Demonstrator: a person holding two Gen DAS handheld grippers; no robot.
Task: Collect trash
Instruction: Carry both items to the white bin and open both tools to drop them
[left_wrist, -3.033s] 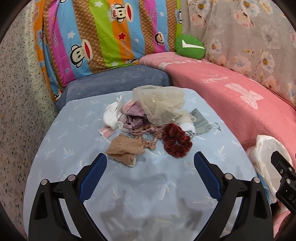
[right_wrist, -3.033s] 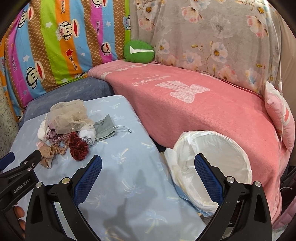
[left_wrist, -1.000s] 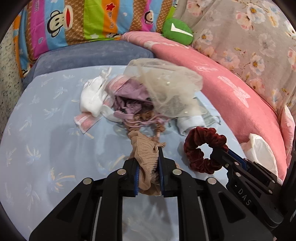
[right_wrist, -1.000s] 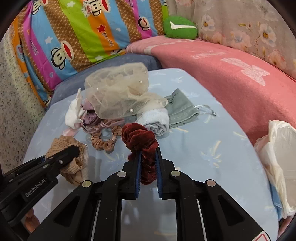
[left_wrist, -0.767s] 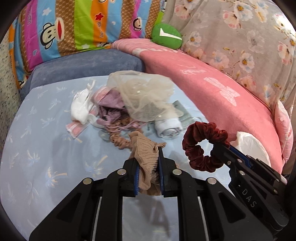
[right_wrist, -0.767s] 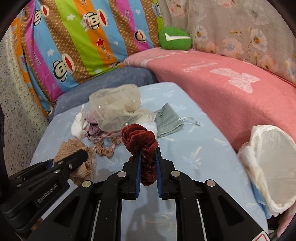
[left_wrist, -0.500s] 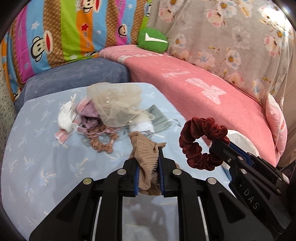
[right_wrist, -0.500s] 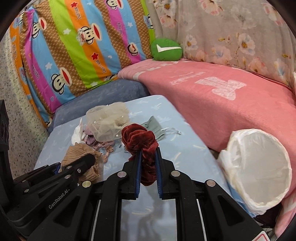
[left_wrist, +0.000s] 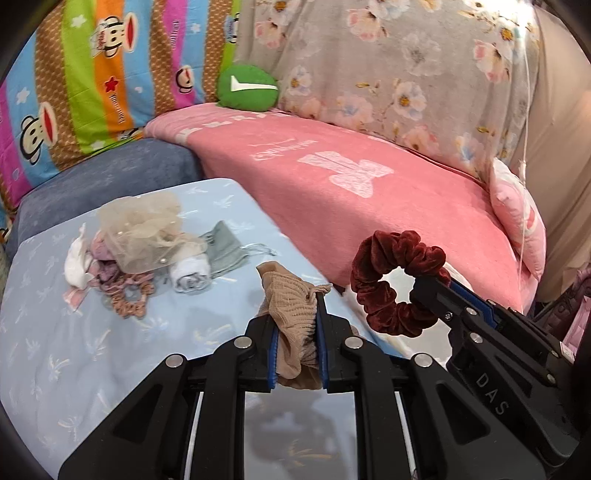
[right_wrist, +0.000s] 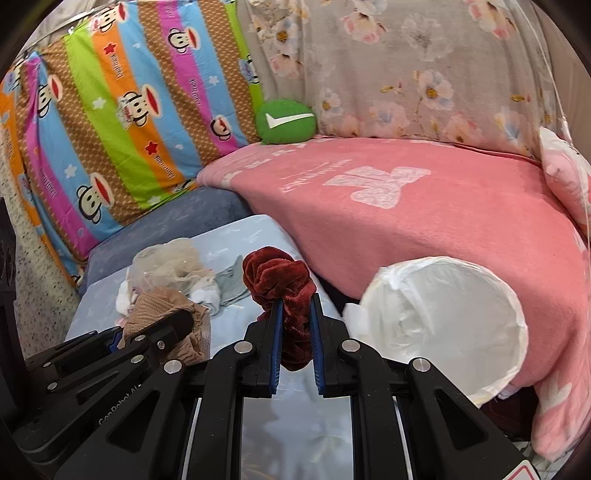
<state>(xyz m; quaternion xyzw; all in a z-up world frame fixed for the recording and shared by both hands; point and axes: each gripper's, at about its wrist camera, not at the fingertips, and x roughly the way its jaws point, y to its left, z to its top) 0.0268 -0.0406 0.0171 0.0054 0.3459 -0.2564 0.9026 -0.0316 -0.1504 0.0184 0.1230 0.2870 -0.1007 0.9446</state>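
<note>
**Q:** what's the left cam showing?

**Me:** My left hand-held gripper (left_wrist: 297, 332) is clenched on the tan knit cloth (left_wrist: 291, 306), lifted over the tabletop's (left_wrist: 74, 350) right edge. It's soft and floppy, weighs nothing, so a pinch on the bunched middle holds fine. The leftover pile (left_wrist: 147, 251) sits near the far edge.

**Q:** and the right one?

**Me:** My right hand-held gripper (right_wrist: 296, 332) is grasping the red velvet scrunchie (right_wrist: 279, 280), raised off the tabletop's right edge. Squishy, a bit slick, so I grip across the band. The lined bin (right_wrist: 443, 314) is just beside it.
</note>
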